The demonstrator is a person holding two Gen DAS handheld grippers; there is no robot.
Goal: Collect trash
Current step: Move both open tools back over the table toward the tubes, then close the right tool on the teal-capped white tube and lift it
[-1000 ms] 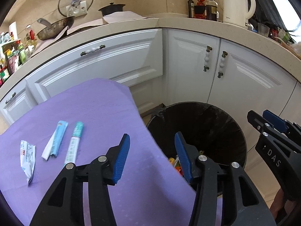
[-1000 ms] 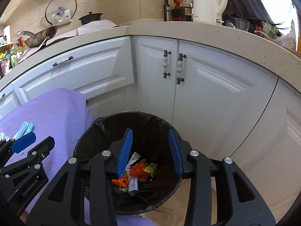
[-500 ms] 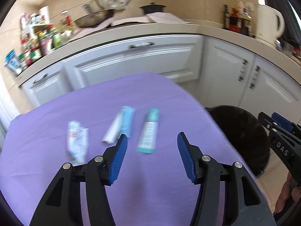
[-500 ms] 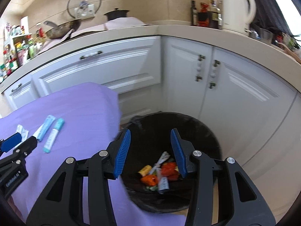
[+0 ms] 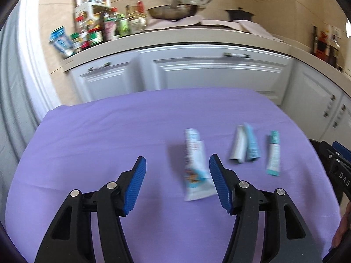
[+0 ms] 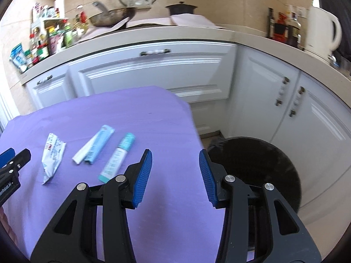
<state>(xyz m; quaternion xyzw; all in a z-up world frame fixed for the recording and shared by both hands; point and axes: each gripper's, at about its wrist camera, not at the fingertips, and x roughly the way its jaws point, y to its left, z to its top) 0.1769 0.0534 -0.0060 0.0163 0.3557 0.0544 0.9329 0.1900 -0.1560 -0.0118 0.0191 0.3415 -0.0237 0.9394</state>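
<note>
Three pieces of trash lie on the purple tablecloth (image 5: 109, 135): a white crumpled wrapper (image 5: 195, 168), a light blue and white packet (image 5: 244, 146) and a teal tube (image 5: 273, 155). My left gripper (image 5: 176, 182) is open and empty above the cloth, its right finger beside the wrapper. My right gripper (image 6: 174, 175) is open and empty over the table's right edge, just right of the teal tube (image 6: 117, 157). The wrapper (image 6: 52, 153) and packet (image 6: 94, 145) lie further left. The black trash bin (image 6: 258, 164) stands on the floor beyond the right finger.
White kitchen cabinets (image 6: 153, 70) and a countertop with bottles (image 5: 94, 30), a pan (image 5: 171, 11) and a white kettle (image 6: 322, 30) stand behind the table. The left gripper's tip (image 6: 11, 160) shows at the left edge of the right wrist view.
Both grippers have swung left, from over the trash bin to over the purple table. The left gripper now faces the wrapper. Both stayed open and empty.
</note>
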